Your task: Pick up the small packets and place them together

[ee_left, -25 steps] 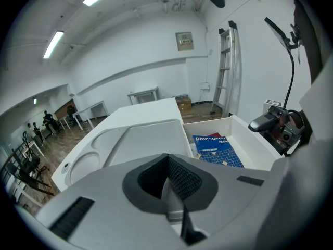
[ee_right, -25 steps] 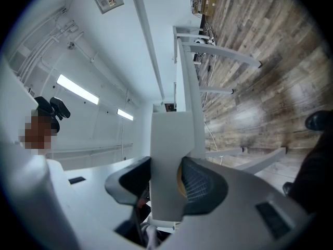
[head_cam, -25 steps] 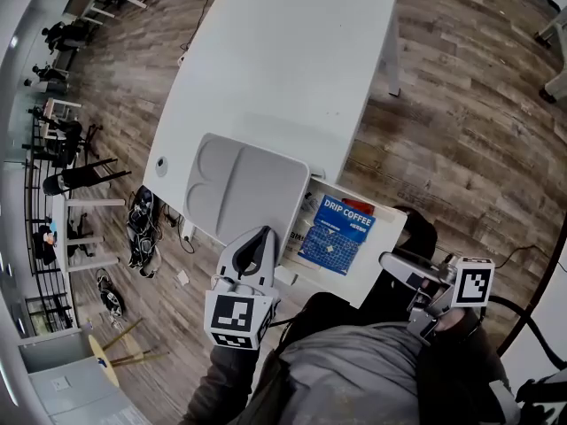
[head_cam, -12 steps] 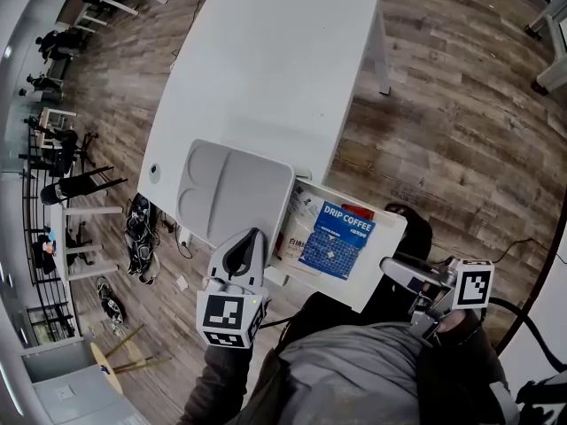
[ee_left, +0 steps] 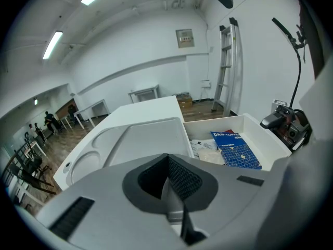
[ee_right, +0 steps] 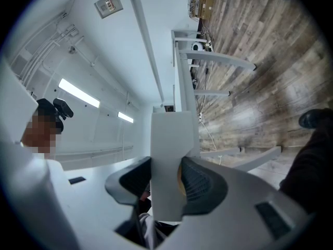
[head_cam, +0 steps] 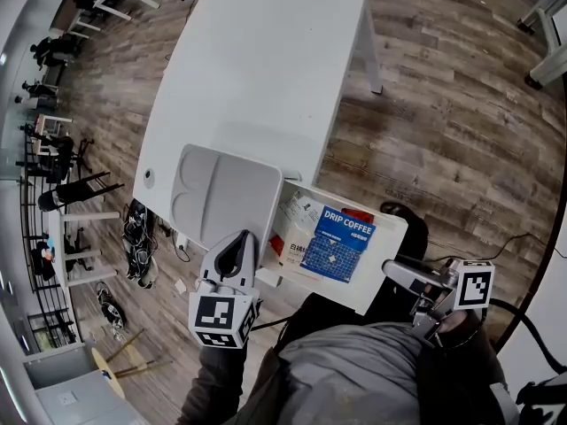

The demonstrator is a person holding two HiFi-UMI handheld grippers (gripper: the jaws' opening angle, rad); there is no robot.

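Left gripper (head_cam: 232, 255) fingers pressed together and empty by the grey tray (head_cam: 221, 184) on the desk (head_cam: 266, 60), right gripper (head_cam: 396, 274) fingers clamped on the white box (head_cam: 391, 229) wall, small packets (head_cam: 341, 237) lying inside that box, just beside the tray

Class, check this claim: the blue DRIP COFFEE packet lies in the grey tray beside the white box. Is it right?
No. The blue DRIP COFFEE packet lies in the white box beside the grey tray, as the head view shows.

One table (head_cam: 266, 69), one tray (head_cam: 226, 193), one bin (head_cam: 383, 259), one blue packet (head_cam: 341, 242), at least two white packets (head_cam: 299, 212).
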